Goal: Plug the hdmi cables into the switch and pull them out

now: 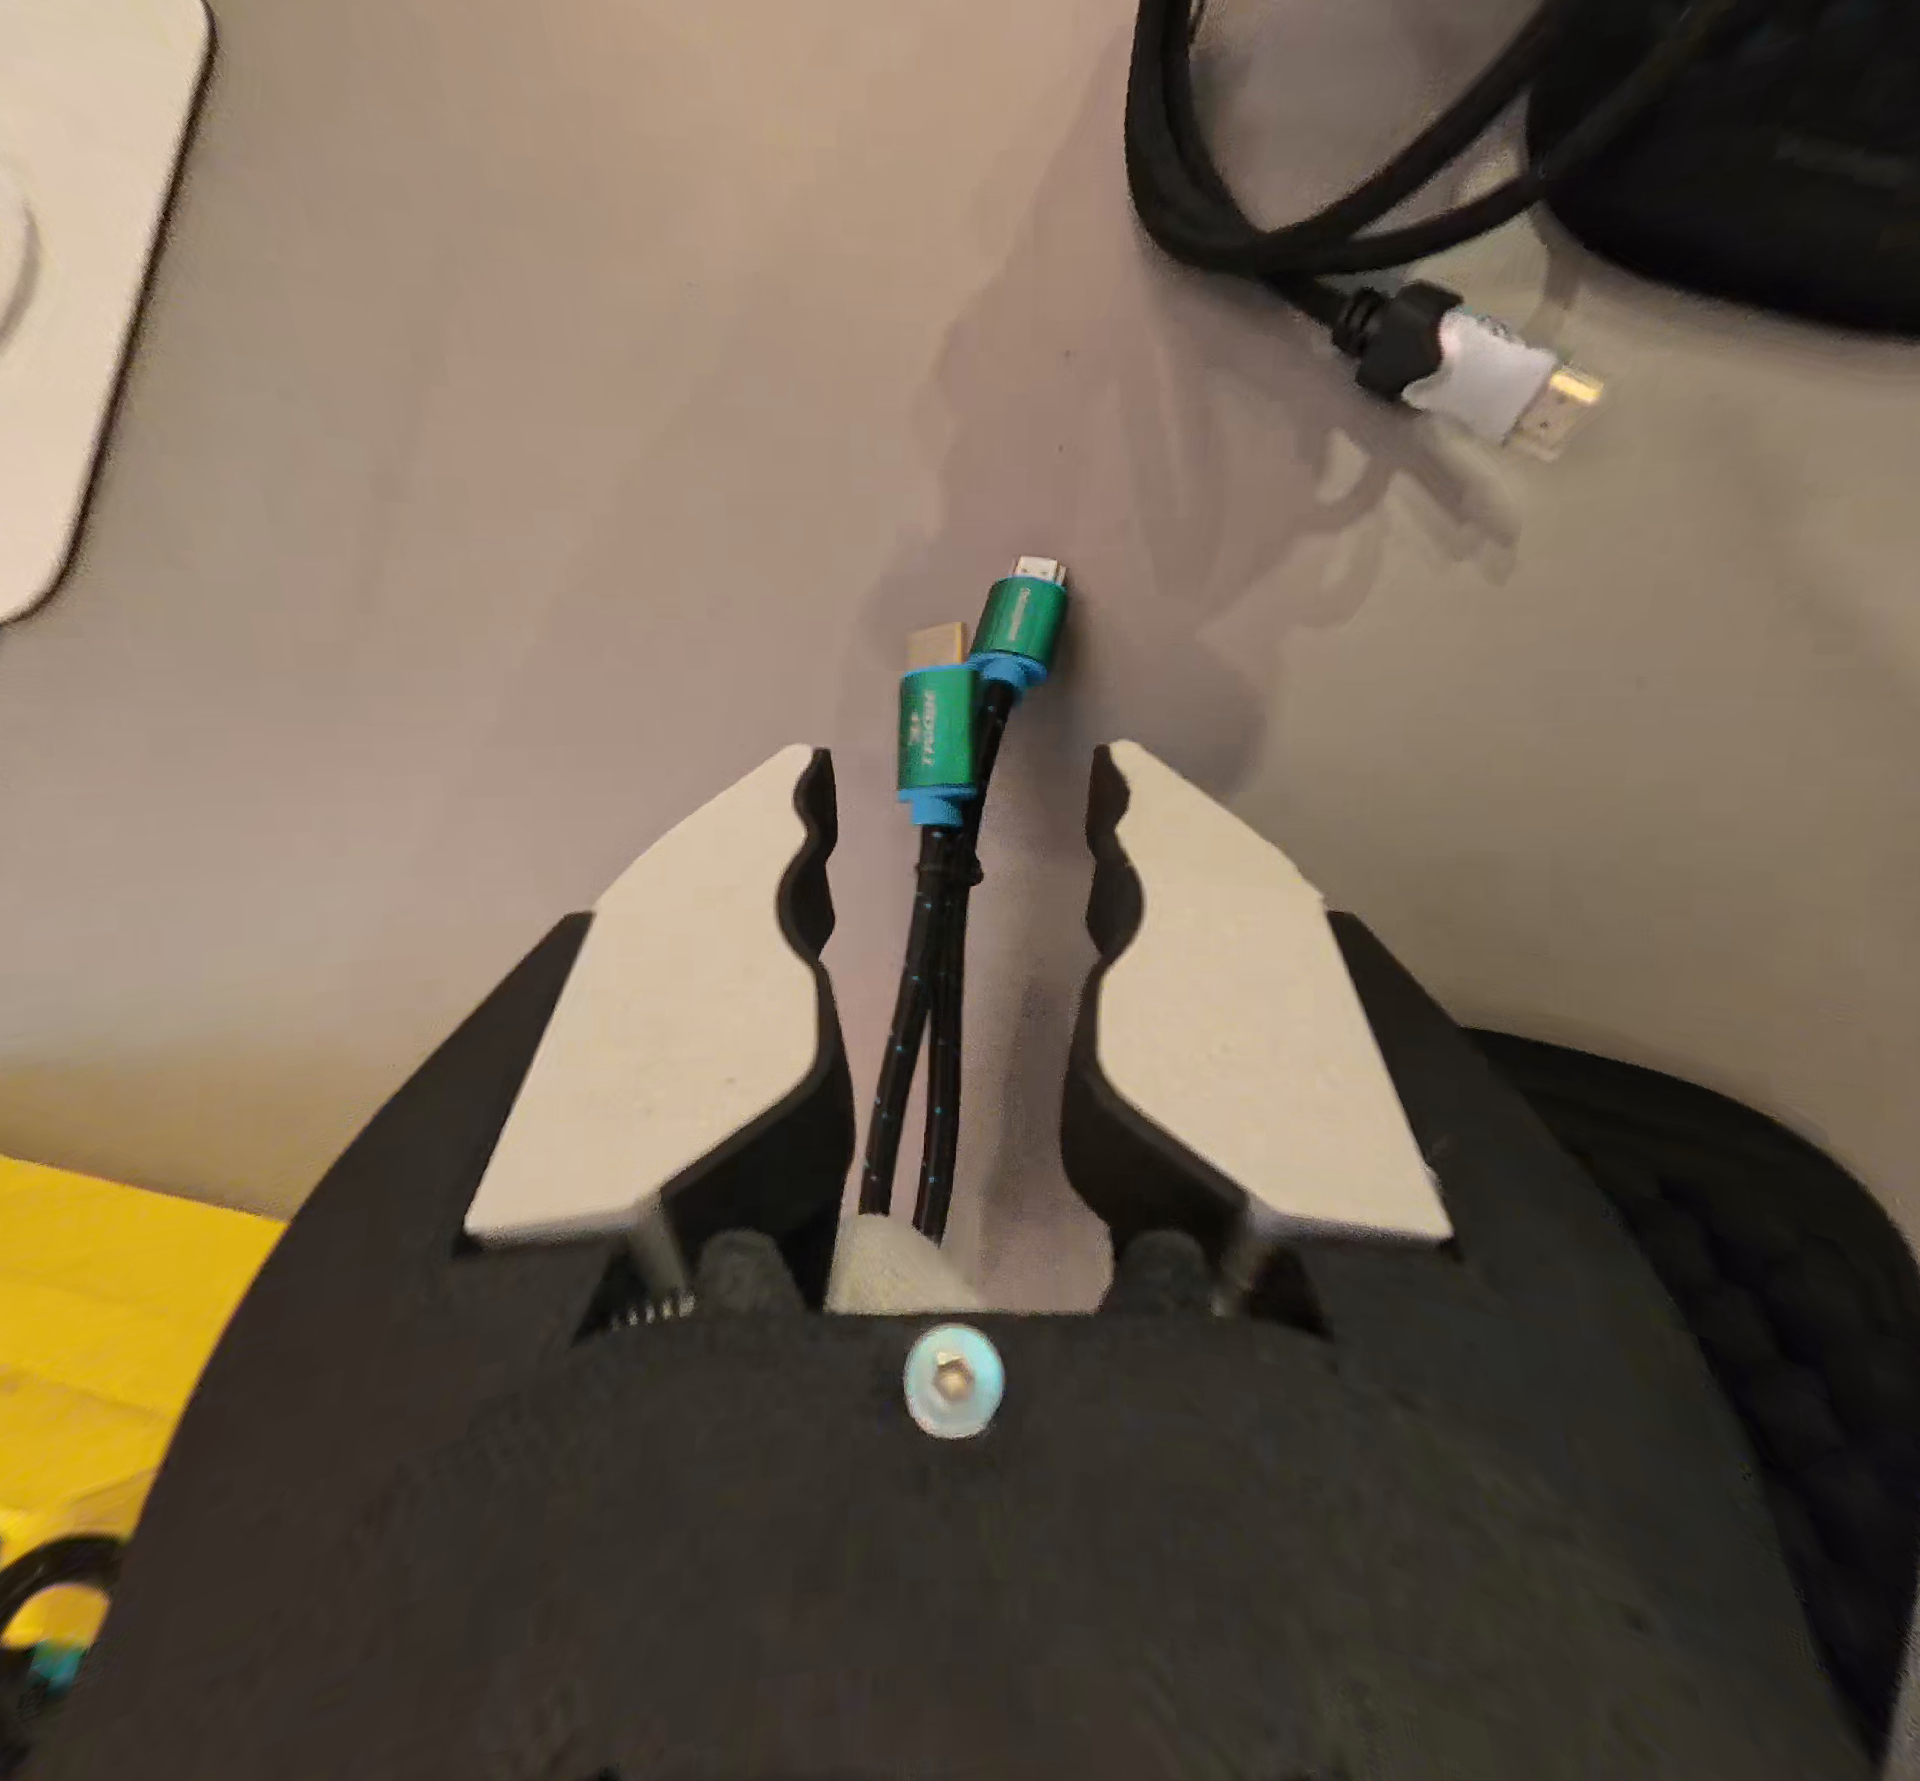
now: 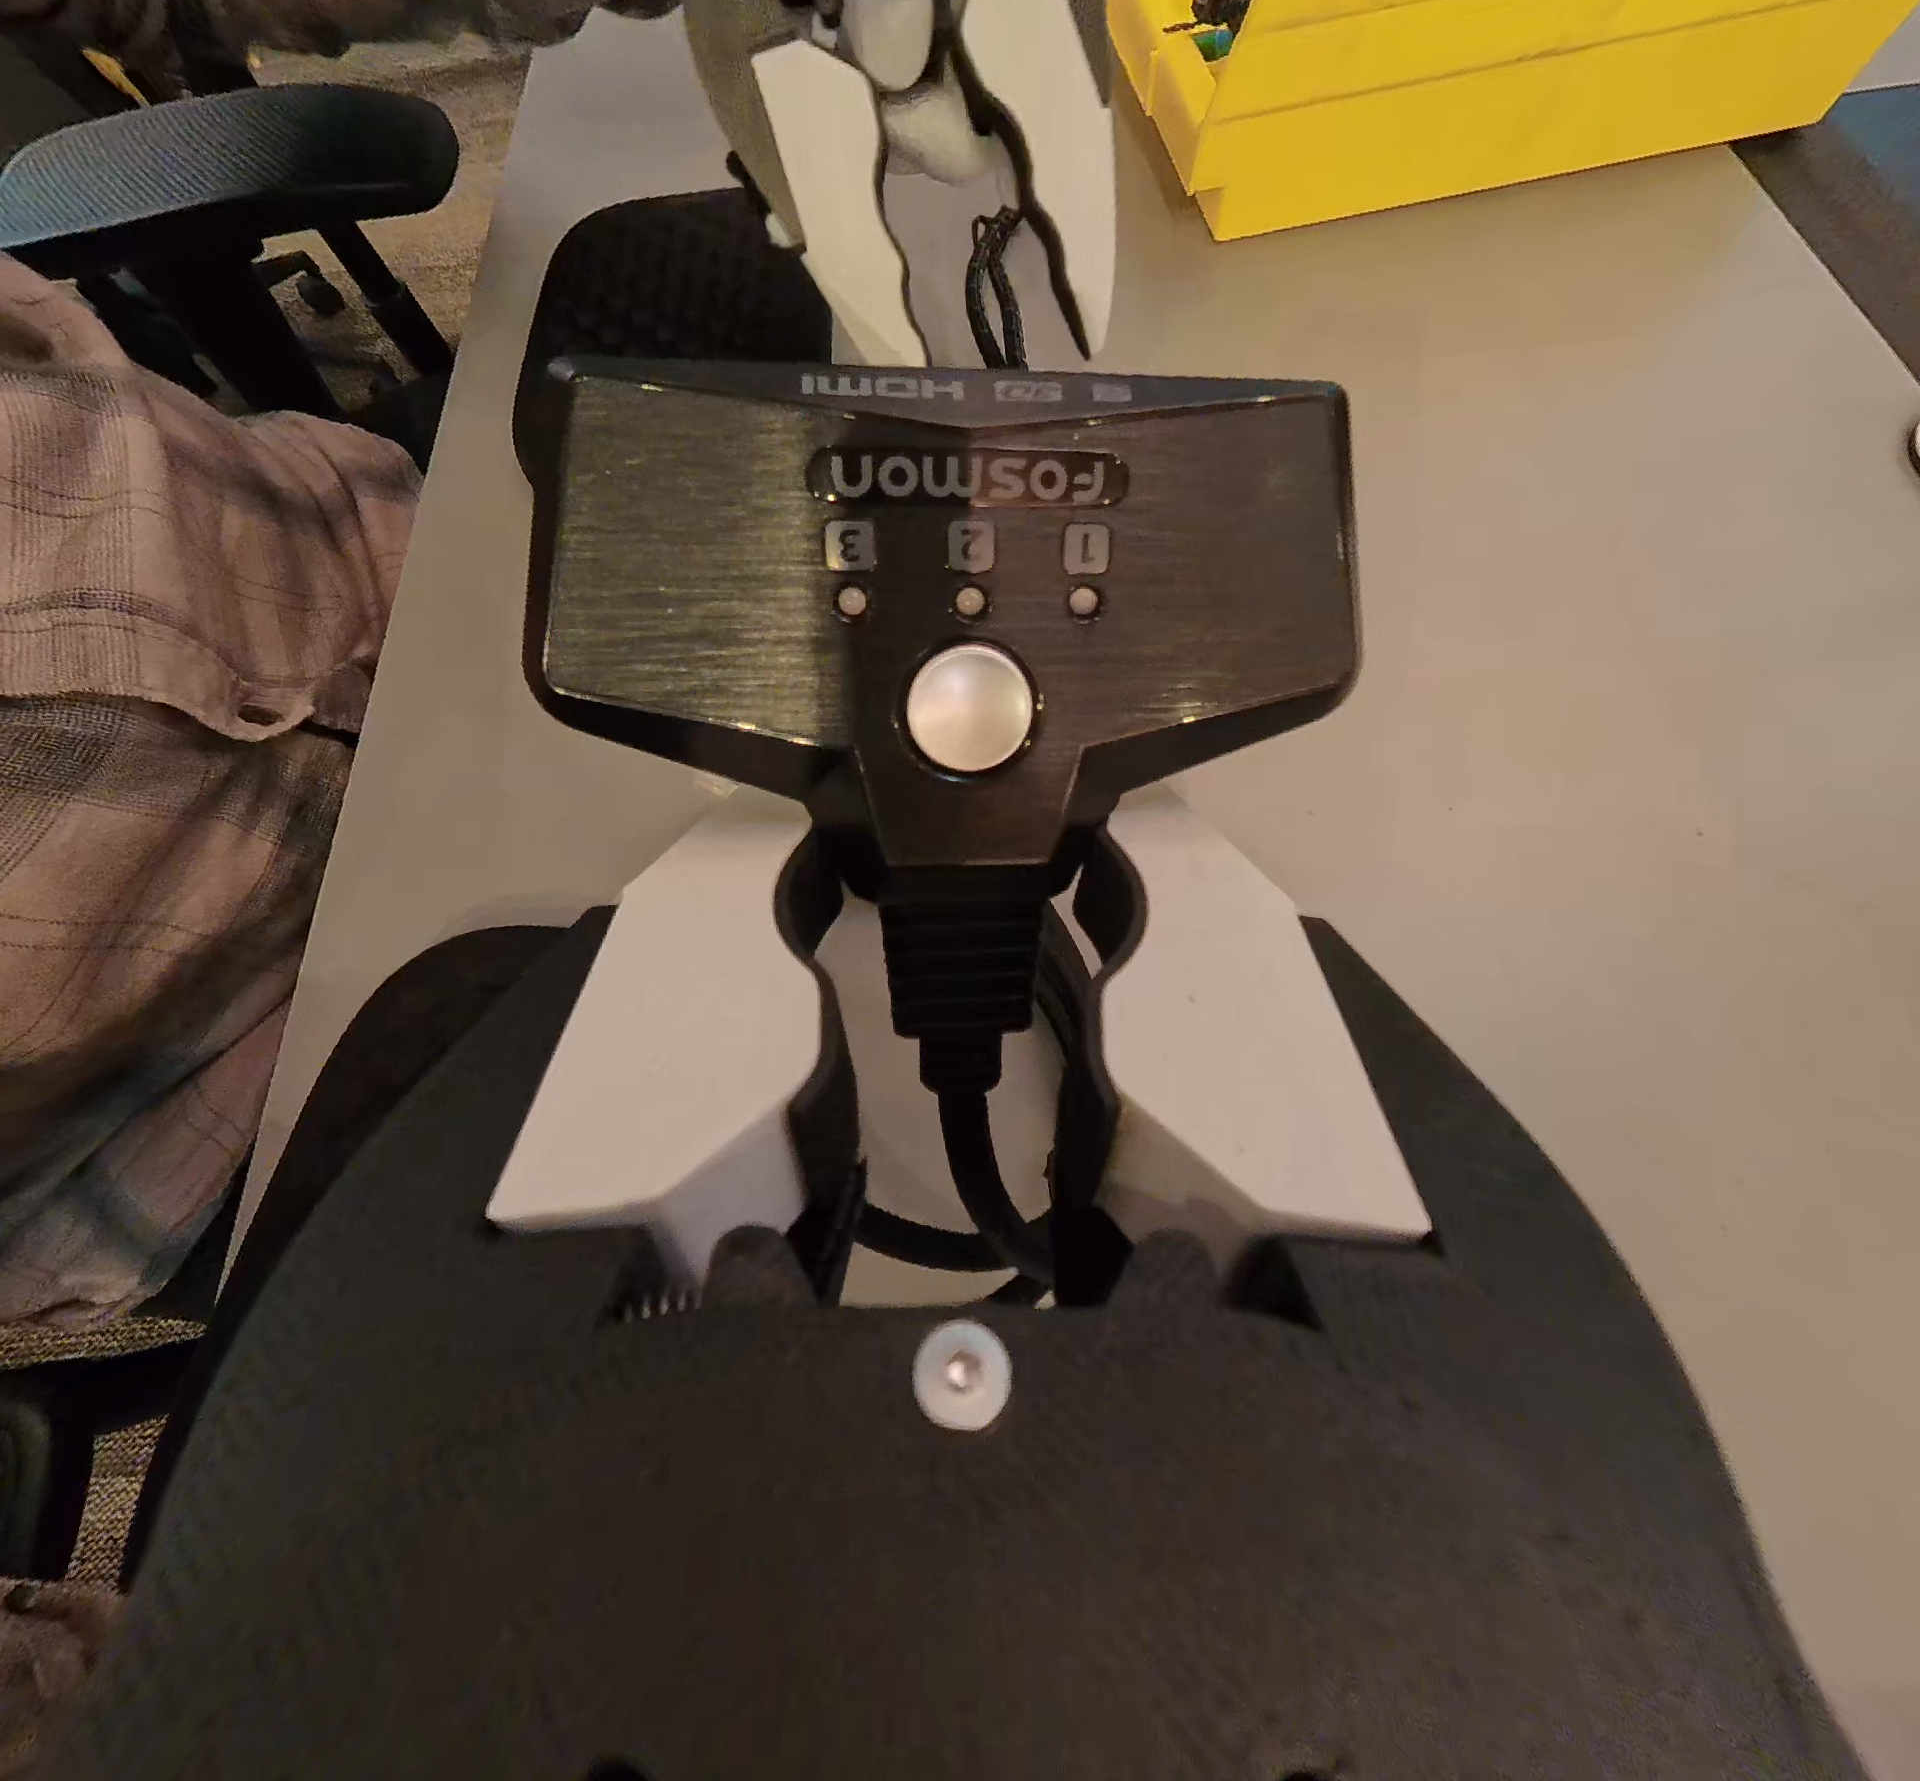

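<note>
While your right gripper [image 2: 961, 858] pinches the neck of the switch [image 2: 940, 578] just above its strain relief, keep that hold firm and level so the ports face the other gripper. Your left gripper [image 1: 961, 775] has its jaws spread around the two green-shelled HDMI cables [image 1: 935, 952], tied together and lying on the grey table [image 1: 520, 381], gripping neither. Close on one green plug [image 1: 938, 732] by its shell rather than the braid, squarely, so it won't twist on insertion. Mind the tie: the second plug [image 1: 1021, 617] will drag along. A silver-shelled plug [image 1: 1481, 381] lies well apart, to the right.
</note>
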`<state>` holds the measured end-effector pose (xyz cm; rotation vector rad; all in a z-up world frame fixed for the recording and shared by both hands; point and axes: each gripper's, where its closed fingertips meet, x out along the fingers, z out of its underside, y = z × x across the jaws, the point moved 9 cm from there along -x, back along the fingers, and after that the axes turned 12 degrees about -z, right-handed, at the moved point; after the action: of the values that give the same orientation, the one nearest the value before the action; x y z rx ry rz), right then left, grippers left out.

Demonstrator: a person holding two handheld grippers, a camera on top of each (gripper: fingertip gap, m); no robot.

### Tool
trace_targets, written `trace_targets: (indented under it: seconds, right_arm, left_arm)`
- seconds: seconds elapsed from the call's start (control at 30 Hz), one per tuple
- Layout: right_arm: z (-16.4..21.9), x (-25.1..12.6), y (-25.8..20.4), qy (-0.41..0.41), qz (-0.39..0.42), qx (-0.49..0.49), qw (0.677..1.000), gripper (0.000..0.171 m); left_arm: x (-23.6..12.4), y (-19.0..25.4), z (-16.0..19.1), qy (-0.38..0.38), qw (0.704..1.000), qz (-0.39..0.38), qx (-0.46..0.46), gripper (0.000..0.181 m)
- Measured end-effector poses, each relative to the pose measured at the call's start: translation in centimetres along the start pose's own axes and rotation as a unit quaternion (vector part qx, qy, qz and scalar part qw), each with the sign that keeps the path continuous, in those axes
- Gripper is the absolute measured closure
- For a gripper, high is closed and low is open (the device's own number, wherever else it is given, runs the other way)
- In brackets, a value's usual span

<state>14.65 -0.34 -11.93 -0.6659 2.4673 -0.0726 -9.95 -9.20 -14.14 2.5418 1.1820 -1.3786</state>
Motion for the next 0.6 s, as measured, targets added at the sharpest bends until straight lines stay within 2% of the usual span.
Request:
trace_targets:
  seconds: [0.07, 0.17, 0.23, 0.3, 0.6]
  right_arm:
    - [-0.1, 0.1, 0.0, -0.001, -0.001, -0.001, 1.0, 0.13]
    - [-0.3, 0.1, -0.2, -0.001, -0.003, -0.004, 1.0, 0.13]
    - [-0.3, 0.1, -0.2, -0.001, -0.003, -0.005, 1.0, 0.13]
    - [-0.3, 0.0, -0.2, 0.001, -0.004, -0.006, 1.0, 0.13]
    - [0.0, -0.3, 0.0, 0.008, -0.004, -0.003, 1.0, 0.13]
  left_arm:
    - [0.7, -1.0, 0.1, -0.018, 0.999, 0.029, -0.041, 0.136]
    - [2.1, -1.7, 0.8, -0.052, 0.986, 0.116, -0.11, 0.137]
    - [3.1, -1.8, 1.3, -0.064, 0.973, 0.167, -0.145, 0.149]
    - [3.9, -2.0, 1.7, -0.075, 0.969, 0.17, -0.166, 0.16]
    - [3.3, -1.3, 1.2, -0.05, 0.983, 0.117, -0.13, 0.161]
